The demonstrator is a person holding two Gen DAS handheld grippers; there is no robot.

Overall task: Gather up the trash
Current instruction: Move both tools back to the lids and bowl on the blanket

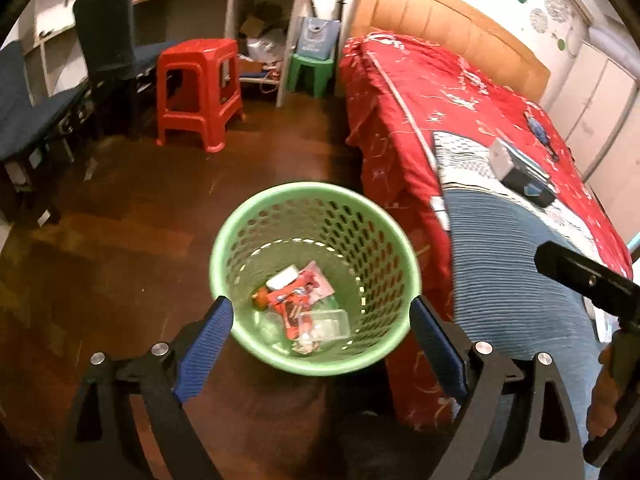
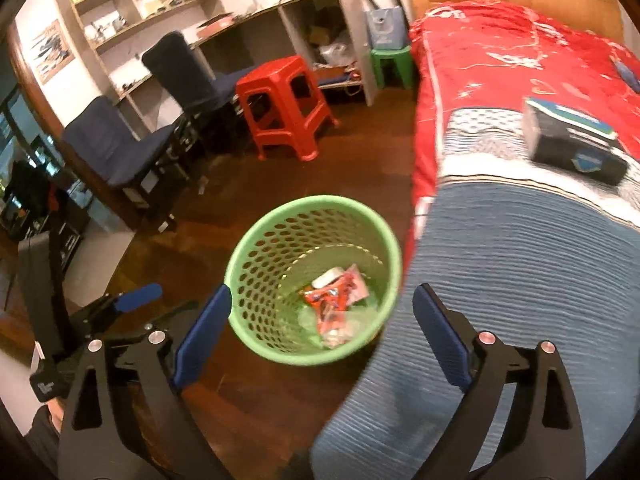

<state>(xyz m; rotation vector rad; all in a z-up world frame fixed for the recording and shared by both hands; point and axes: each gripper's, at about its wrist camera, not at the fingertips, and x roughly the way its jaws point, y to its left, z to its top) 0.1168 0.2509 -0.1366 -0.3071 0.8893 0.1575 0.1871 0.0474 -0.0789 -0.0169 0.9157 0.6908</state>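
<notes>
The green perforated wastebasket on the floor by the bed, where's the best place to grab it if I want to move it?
Grip the rim of the green wastebasket from above, one finger inside and one outside the wall. It stands upright with its mouth open, and the body looks too wide for the tongs to span. Probably take the side away from the bed, where the floor is free.

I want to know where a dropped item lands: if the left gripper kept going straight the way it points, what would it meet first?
Probably the green basket: the left gripper, jaws open and empty, points down into its mouth, so it would likely reach the wrappers at the bottom. Depth is hard to judge.
</notes>
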